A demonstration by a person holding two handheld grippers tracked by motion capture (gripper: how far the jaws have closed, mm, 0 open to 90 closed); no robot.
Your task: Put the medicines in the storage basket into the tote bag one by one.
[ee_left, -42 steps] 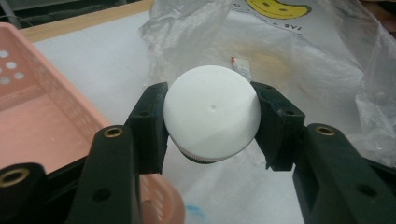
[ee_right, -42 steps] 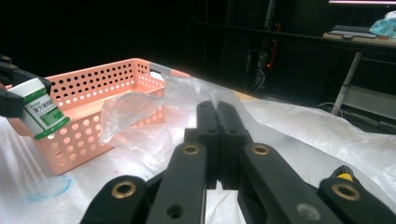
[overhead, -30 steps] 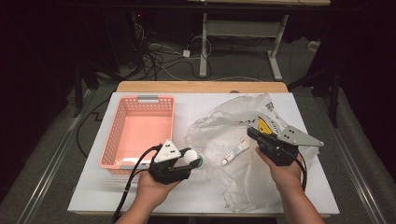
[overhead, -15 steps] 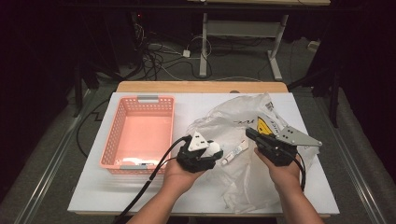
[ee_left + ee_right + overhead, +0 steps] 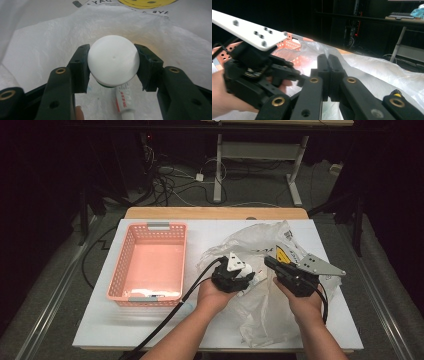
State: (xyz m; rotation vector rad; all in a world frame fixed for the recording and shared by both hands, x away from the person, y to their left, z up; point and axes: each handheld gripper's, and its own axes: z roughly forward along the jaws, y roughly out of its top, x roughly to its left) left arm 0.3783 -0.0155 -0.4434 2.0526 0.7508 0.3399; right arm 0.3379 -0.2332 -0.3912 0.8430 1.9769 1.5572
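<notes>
Your left gripper [image 5: 113, 66] moved from basket [image 5: 148, 265] over to bag [image 5: 260, 305], fingers [image 5: 79, 68] clamping white-capped bottle [image 5: 113, 63]. Right gripper [image 5: 328, 75] pinches bag edge, fingers together. Next: prob. lower bottle into bag w/ mouth held open.

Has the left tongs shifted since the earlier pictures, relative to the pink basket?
Yes. The left tongs, shut on a white-capped bottle, moved rightward from the pink basket's near corner onto the plastic bag.

- White round-capped bottle [image 5: 113, 63]: clamped betw. left tool [image 5: 112, 65] jaws, cap facing cam, over plastic bag.
- White plastic bag [image 5: 260, 300]: crumpled, translucent, under both tools; edge pinched in right tool [image 5: 328, 75].
</notes>
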